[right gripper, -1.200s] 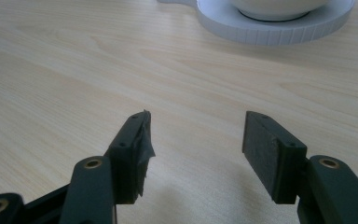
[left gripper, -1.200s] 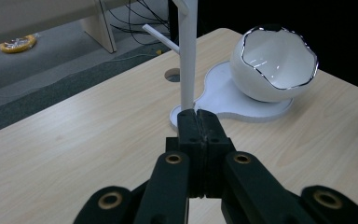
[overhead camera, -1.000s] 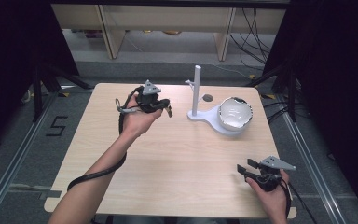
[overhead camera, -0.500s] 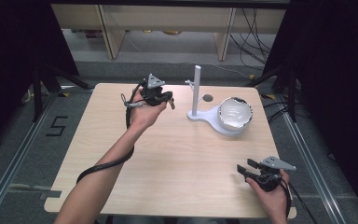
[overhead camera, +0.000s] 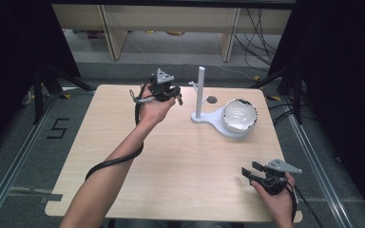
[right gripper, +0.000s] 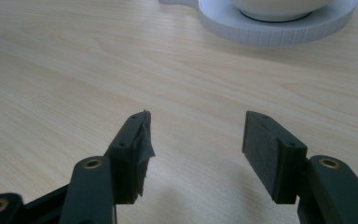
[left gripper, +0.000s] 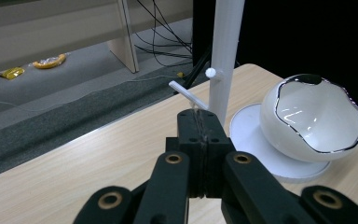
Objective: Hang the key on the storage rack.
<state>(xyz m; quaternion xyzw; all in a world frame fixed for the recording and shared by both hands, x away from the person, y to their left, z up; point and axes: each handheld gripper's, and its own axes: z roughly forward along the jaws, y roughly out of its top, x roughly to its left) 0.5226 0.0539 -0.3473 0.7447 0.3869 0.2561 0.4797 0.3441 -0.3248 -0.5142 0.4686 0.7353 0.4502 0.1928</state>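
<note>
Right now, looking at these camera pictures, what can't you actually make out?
- Left gripper, left gripper view: jaws pressed together; whether anything thin sits between them is too small to tell.
- Stand, same view: the post's top is cut off by the upper edge.
- Bowl, right gripper view: cut off by the top edge.
- Yellow items on the floor: too blurred to identify.

The left gripper (overhead camera: 177,97) now sits farther back on the table and closer to the white post (overhead camera: 200,92), its closed jaws just short of the post's slanted peg (left gripper: 188,94).
</note>
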